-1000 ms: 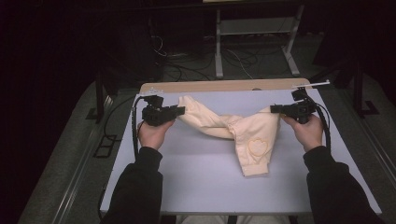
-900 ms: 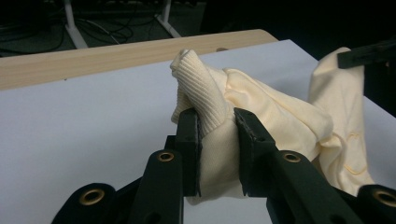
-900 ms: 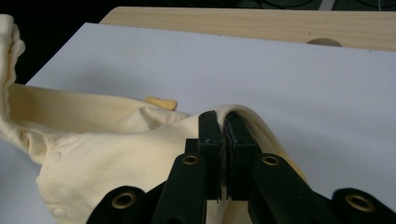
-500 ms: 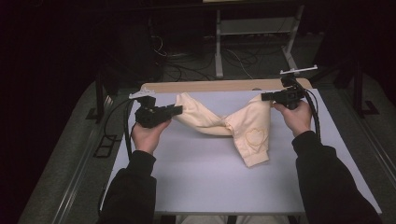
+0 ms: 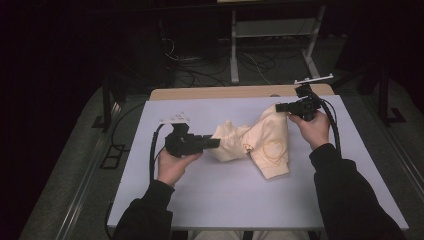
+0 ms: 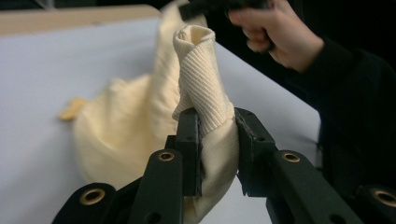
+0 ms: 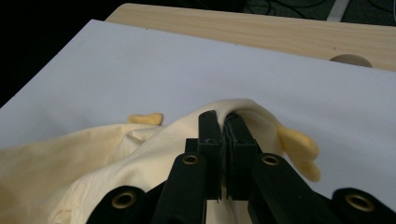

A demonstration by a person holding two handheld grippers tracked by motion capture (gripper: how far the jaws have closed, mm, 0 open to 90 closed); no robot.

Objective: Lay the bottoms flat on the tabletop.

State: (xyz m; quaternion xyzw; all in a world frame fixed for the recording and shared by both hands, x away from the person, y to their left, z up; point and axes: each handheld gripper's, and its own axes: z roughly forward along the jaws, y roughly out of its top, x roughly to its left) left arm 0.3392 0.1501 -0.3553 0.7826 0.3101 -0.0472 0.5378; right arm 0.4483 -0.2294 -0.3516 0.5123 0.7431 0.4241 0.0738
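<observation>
I work over a white sheet [image 5: 240, 200] laid on a wooden table [image 5: 240, 92], in a dark room with cables [image 5: 200, 70] and a metal stand [image 5: 272, 37] beyond the far edge. My left gripper [image 6: 217, 140] pinches the ribbed cuff (bunched thick) of the cream garment [image 5: 260, 142] mid-sheet, and my right gripper [image 7: 223, 140], jaws pressed together, nips its fabric nearer the far edge.
</observation>
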